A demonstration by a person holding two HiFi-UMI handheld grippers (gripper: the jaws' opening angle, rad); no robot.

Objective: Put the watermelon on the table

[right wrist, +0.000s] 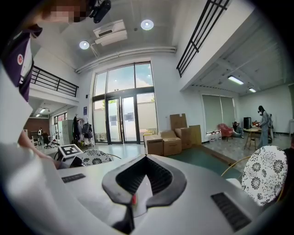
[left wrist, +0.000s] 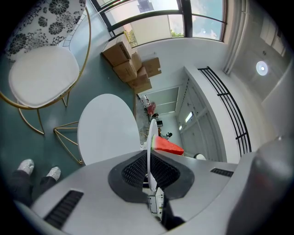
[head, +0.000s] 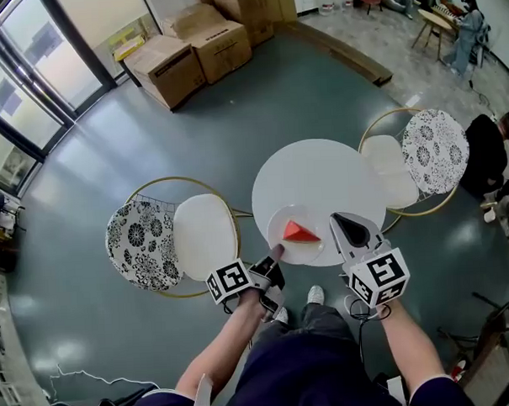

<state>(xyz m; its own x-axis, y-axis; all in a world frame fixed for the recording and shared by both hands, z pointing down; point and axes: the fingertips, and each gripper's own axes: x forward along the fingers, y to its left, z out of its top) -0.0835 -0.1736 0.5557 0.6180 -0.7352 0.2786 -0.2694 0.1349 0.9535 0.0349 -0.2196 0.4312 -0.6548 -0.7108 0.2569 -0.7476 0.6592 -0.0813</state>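
Head view has the watermelon slice (head: pixel 299 231), a red wedge with a thin green rind, lying on a white plate (head: pixel 290 213) at the near edge of the round white table (head: pixel 312 174). Whether the plate rests on the top or hangs just over it cannot be told. The left gripper (head: pixel 276 252) reaches in from the near left and has its jaws clamped on the plate's near rim. In the left gripper view the plate (left wrist: pixel 150 133) shows edge-on as a thin white line pinched between the dark ribbed pads, with the slice (left wrist: pixel 167 147) on its far side and the table (left wrist: pixel 105 133) just beside it. The right gripper (head: pixel 344 223) sits just beside the plate's right edge, over the table. In the right gripper view its jaws are drawn together at the tips with nothing clamped between them. A chair with a white seat (head: pixel 204 235) and a floral back stands left of the table, and a matching one (head: pixel 388 167) stands to the right. Cardboard boxes (head: pixel 201 40) stand well apart on the teal floor (head: pixel 234 115)
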